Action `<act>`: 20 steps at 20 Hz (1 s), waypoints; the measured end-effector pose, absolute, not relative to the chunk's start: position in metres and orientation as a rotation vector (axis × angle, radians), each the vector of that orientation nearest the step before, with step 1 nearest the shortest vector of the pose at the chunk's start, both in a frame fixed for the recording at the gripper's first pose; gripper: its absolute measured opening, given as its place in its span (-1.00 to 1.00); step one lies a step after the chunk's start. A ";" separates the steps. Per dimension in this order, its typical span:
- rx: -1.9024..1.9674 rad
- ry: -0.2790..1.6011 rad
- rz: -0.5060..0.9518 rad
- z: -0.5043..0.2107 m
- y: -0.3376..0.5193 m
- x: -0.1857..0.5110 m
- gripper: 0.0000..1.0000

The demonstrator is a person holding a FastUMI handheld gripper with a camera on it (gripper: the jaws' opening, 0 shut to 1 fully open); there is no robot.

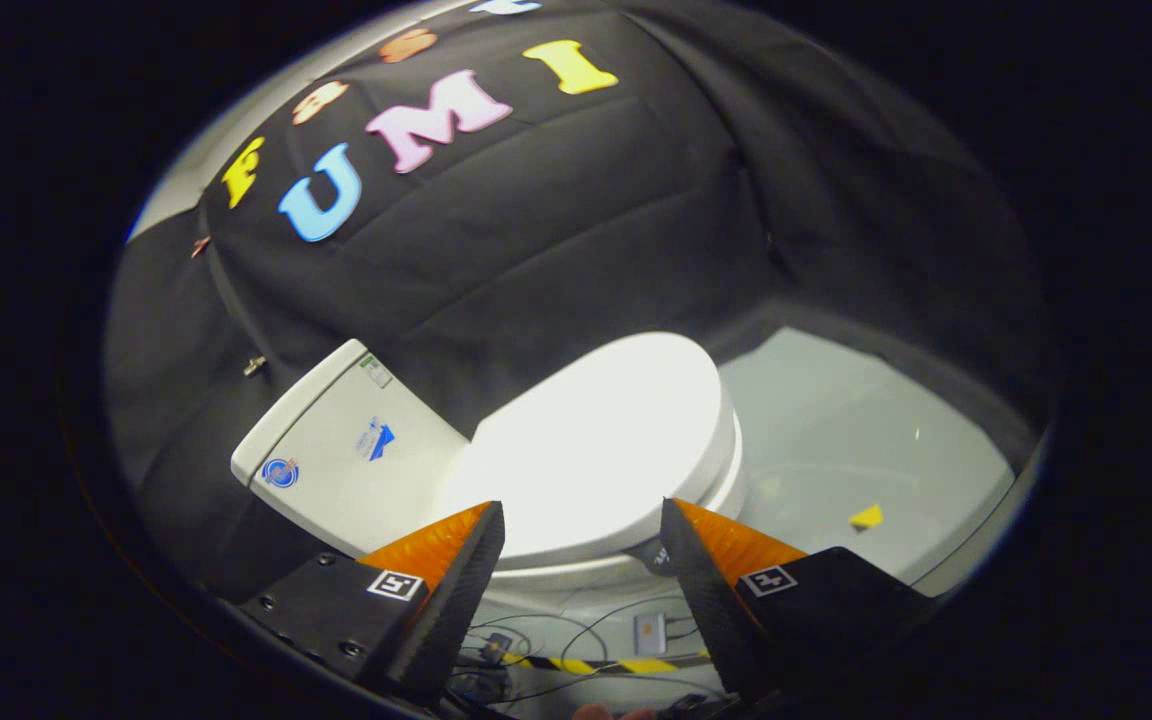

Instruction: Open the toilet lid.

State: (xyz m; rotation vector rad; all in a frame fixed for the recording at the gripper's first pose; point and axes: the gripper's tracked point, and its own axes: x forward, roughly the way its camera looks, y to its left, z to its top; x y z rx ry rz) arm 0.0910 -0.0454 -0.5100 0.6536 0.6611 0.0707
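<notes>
Black cloth hangs behind a white toilet (pixel 536 480) on a pale floor (pixel 836 440). Its lid (pixel 596 440) lies closed, just beyond the fingers of the hand-held gripper (pixel 583 525), which is spread apart and grasps nothing.

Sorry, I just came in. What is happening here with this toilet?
A person holds a two-finger gripper toward a white toilet in a booth. The toilet lid is down, closed over the bowl, so the opening has not started. The fingers are spread apart and hold nothing; the lid's side edge lies just ahead of them. The tank stands at one end of the lid, against the black cloth wall. Some cables lie on the floor below the fingers.
</notes>
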 end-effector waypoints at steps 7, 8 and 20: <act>1.030 0.861 0.040 -0.591 -0.068 0.088 0.98; 1.067 0.881 0.044 -0.599 -0.067 0.088 0.98; 1.267 0.914 0.120 -0.622 -0.048 0.114 -0.52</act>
